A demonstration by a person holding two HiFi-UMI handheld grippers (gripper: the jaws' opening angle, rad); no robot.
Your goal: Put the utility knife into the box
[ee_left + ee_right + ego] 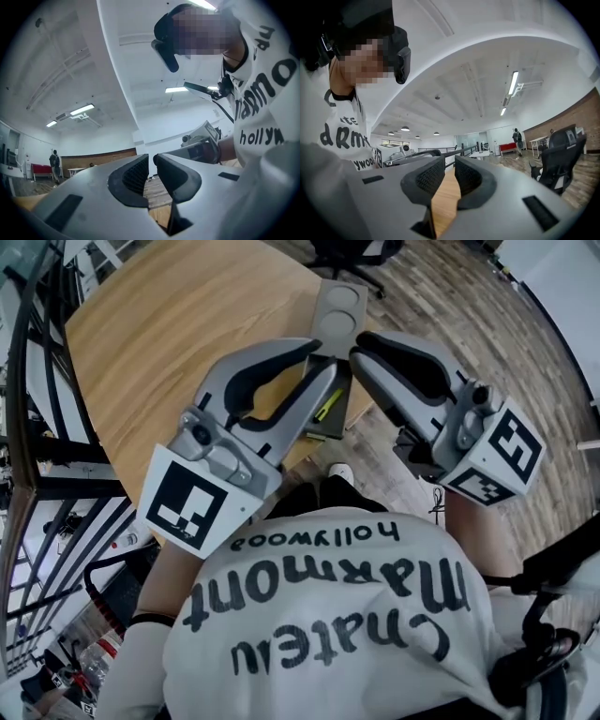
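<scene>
Claws nearly closed and empty: left claw [317,371], right claw [367,352] held chest-high, tips converging.

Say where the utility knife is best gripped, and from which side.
Only a slim yellow-green strip of the utility knife shows past the left gripper, lying flat near the table edge. Probably take its mid-handle from above, jaws across the narrow width; the blade end cannot be made out.

box [323,430] at table's [159,343] near edge; utility knife [328,407] perhaps inside; tray [337,310] behind it; chair [352,259] beyond table.
</scene>
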